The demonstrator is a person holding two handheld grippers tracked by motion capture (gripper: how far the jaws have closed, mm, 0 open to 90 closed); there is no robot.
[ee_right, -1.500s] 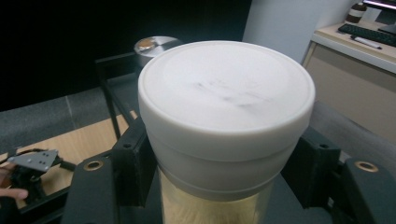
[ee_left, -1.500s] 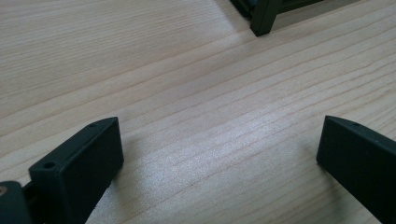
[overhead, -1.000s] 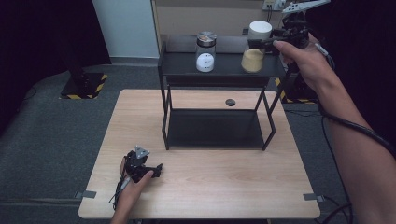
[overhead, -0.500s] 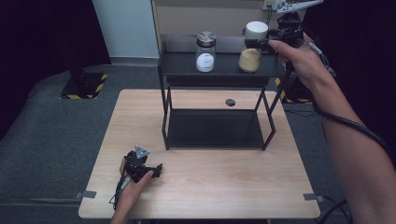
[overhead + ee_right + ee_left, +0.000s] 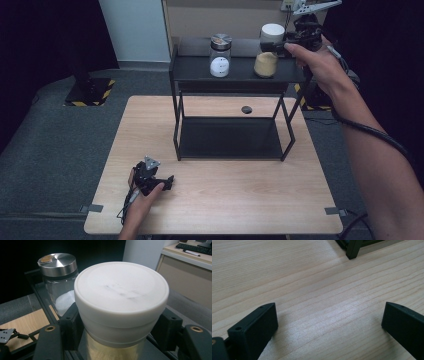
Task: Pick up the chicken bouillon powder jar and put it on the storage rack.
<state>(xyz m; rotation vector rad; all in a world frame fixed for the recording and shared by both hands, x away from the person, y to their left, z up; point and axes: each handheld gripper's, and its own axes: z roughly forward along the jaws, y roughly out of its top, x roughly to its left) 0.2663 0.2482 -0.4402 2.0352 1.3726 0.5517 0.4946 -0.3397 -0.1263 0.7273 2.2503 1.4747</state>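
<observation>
While we are clamping the right gripper [image 5: 117, 340] on the jar [image 5: 120, 307], we are lifting it straight, clear of the shelf [image 5: 240, 75]. Our left gripper [image 5: 329, 325] is resting open on the counter [image 5: 225, 200].

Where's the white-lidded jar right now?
In the high view the white-lidded jar stands at the right end of the rack's top shelf, right of the steel-lidded jar, with the right gripper closed around it just under the lid.

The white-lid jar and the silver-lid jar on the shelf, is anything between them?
No. In the high view, bare black shelf top separates the white-lid jar and silver-lid jar.
</observation>
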